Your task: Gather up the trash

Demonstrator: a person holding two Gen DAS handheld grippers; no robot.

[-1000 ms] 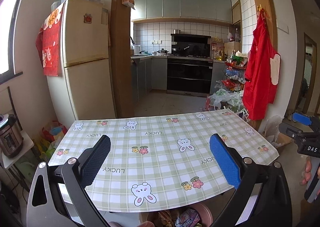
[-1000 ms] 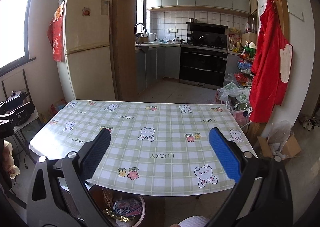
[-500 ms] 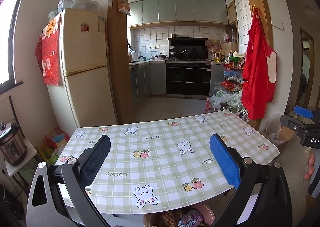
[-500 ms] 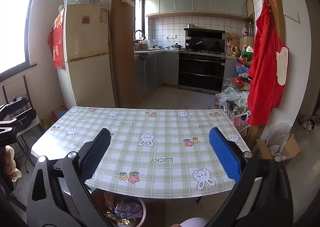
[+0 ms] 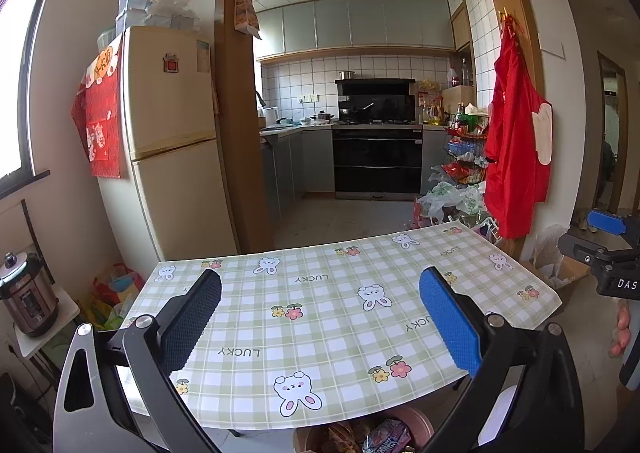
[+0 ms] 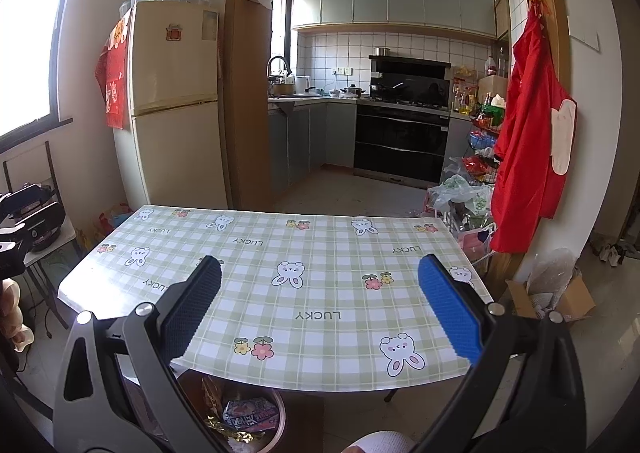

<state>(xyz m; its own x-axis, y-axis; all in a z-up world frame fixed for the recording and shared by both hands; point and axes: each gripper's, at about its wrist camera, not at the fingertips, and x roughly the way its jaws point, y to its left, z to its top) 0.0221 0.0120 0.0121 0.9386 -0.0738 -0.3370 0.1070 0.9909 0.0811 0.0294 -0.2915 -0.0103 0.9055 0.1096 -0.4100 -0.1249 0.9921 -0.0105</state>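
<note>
Trash [image 6: 244,415] already sits in the pink bin [image 5: 420,419] under the table's [image 5: 320,317] near edge; the tabletop itself shows none. Over the last second both views have risen and backed off slightly. Left claw [image 5: 320,319] and right claw [image 6: 319,317] hang spread apart, empty, suggesting collection is finished.

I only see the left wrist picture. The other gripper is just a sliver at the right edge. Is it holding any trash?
Observer: No. The right wrist view shows the right gripper open, with nothing between its pads.
Visitor: What's in the bin under the table?
Observer: In the bin, crumpled gold foil lies beside a purple wrapper.
Visitor: Anything in the kitchen I miss?
Observer: A window above the sink tap.
</note>
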